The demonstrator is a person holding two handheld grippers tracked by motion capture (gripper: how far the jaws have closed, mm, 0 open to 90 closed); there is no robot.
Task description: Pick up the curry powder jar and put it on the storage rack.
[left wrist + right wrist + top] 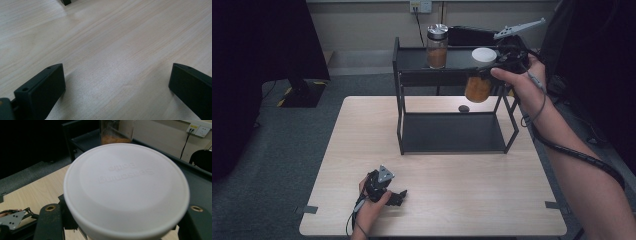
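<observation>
R gripper [492, 67] clamped white-lidded seasoning jar [478, 86], held up by shelf rack [400, 75] top tier. L gripper [398, 196] rested on table [462, 200], jaws apart w/ nothing between.

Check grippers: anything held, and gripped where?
Right gripper holds the white-lidded seasoning jar just under its lid. Left gripper is open on the table, holding nothing.

The rack's top shelf [412, 59] holds a silver-lidded jar [437, 46] at its middle, with bare shelf to the jar's left; the lower shelf [452, 132] lies open, a small dark object [464, 108] behind it on the table [452, 200]
</observation>
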